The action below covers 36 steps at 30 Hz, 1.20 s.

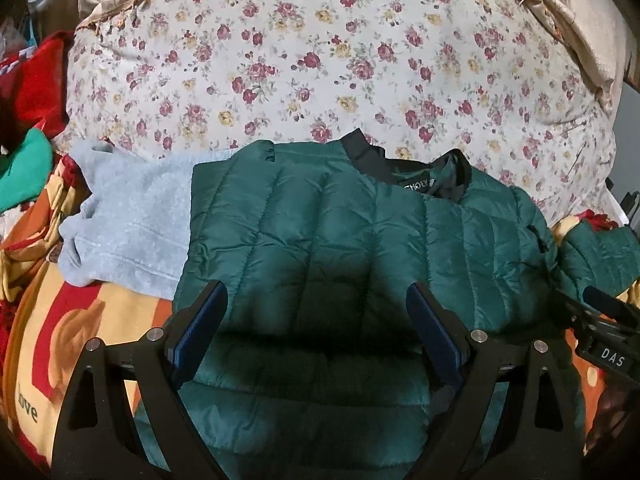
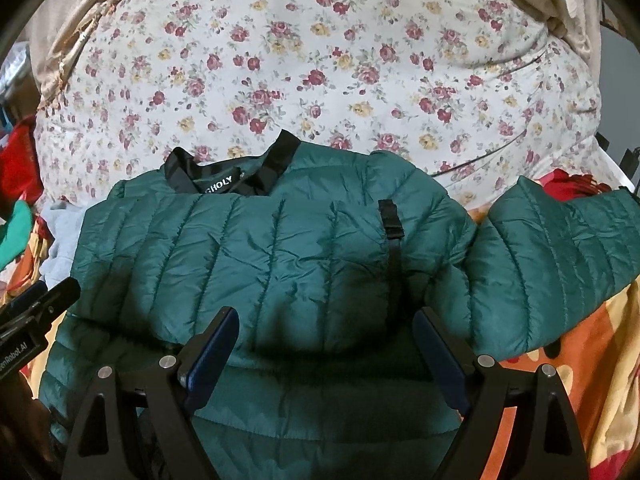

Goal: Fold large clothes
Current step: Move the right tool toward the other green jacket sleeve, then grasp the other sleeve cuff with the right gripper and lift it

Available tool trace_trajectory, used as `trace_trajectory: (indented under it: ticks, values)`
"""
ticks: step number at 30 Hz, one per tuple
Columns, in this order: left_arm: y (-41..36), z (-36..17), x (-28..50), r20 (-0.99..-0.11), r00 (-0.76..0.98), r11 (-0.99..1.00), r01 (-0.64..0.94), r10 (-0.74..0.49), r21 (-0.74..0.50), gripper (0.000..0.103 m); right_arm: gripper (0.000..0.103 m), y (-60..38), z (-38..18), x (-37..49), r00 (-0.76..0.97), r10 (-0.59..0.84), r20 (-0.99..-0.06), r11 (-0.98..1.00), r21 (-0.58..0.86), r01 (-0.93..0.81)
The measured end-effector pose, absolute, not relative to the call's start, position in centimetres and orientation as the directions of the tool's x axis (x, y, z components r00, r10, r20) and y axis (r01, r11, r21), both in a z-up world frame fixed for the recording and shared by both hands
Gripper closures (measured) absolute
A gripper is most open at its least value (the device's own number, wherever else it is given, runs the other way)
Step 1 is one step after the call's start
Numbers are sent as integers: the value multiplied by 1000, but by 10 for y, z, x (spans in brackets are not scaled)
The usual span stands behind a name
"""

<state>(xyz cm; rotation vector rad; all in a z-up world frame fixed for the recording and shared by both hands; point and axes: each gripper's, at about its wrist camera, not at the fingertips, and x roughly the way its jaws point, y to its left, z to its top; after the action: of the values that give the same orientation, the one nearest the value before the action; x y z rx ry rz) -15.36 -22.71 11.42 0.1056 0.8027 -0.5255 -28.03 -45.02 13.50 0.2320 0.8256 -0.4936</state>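
A dark green quilted puffer jacket (image 1: 328,232) lies on the bed, its black collar (image 1: 372,156) at the far side. One side is folded over the body. Its right sleeve (image 2: 560,256) lies stretched out to the right. My left gripper (image 1: 316,300) is open and empty, held just above the jacket's near left part. My right gripper (image 2: 324,324) is open and empty above the jacket's (image 2: 260,256) near middle, by a black strap (image 2: 394,240). Each gripper shows at the edge of the other's view: the right one (image 1: 600,320) and the left one (image 2: 36,312).
A floral quilt (image 1: 320,60) is piled behind the jacket. A grey fleece garment (image 1: 128,224) lies under the jacket's left side. An orange and red patterned blanket (image 1: 60,320) covers the bed. Red and green clothes (image 1: 24,168) are heaped at far left.
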Motion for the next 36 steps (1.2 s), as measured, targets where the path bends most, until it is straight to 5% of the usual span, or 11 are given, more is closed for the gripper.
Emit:
trace_trajectory:
  ticks: [20, 36]
  values:
    - [-229, 109, -148, -720, 562, 867, 486, -407, -110, 12, 16, -490, 142, -289, 558, -400, -727, 831, -31, 555]
    - [-227, 106, -144, -737, 533, 868, 476, -415, -144, 12, 16, -655, 156, -387, 357, -626, -693, 558, -79, 826]
